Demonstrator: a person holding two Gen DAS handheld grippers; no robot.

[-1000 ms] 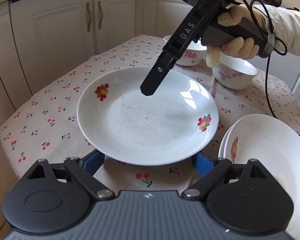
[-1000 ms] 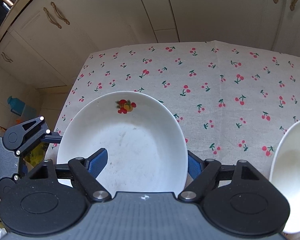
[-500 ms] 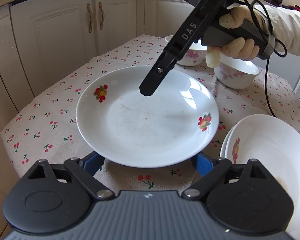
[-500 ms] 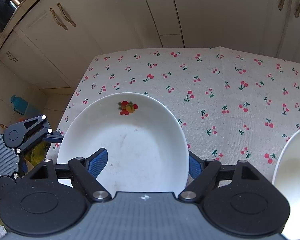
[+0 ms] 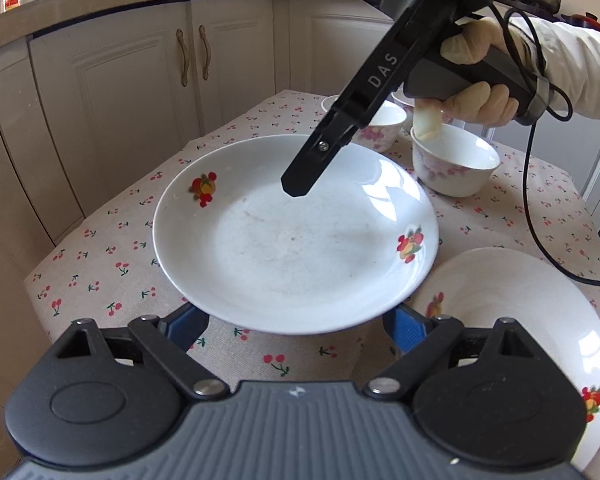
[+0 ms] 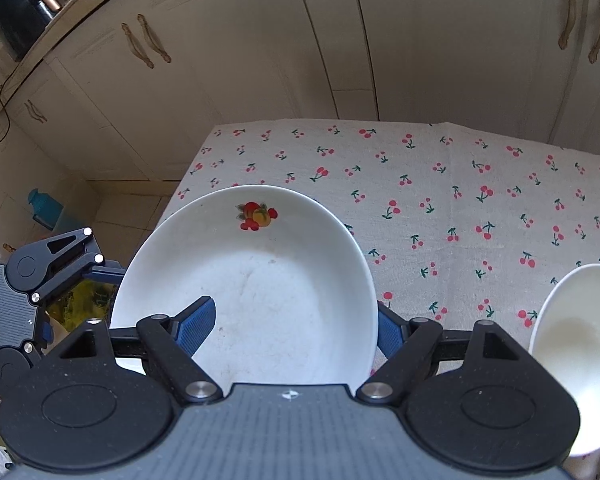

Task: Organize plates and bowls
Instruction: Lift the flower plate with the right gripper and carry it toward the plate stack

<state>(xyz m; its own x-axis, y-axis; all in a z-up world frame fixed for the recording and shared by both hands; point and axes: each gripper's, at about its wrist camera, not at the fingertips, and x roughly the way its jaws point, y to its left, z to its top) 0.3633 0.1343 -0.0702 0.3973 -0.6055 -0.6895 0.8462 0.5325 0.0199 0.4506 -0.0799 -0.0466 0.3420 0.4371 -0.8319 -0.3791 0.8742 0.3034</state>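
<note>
**Left wrist view.** The fruit-print plate [image 5: 296, 240] lies directly ahead of the left tongs [image 5: 296, 326], with its near rim over both blue pads. These tongs are spread wide and do not pinch it. It cannot be told whether the rim rests on the pads. One finger of the right tongs [image 5: 300, 184] reaches in from the upper right and hangs above the plate's far half. The other finger is hidden. A plate stack [image 5: 520, 320] sits on the cherry-print table [image 5: 100, 264], to the right of the fruit-print plate and just beside it. Two floral bowls [image 5: 456, 164] stand beyond.

**Right wrist view.** The right tongs [image 6: 292, 330] are also spread. The left pad shows over the plate's well; the right pad lies behind the rim. No pinch is visible. A finger of the left tongs [image 6: 104, 272] meets the opposite rim.

**Governing relation.** The stack is the probable destination. It lies to the right, on the left tongs' own right side. The plate is round, so no axis needs aligning.
</note>
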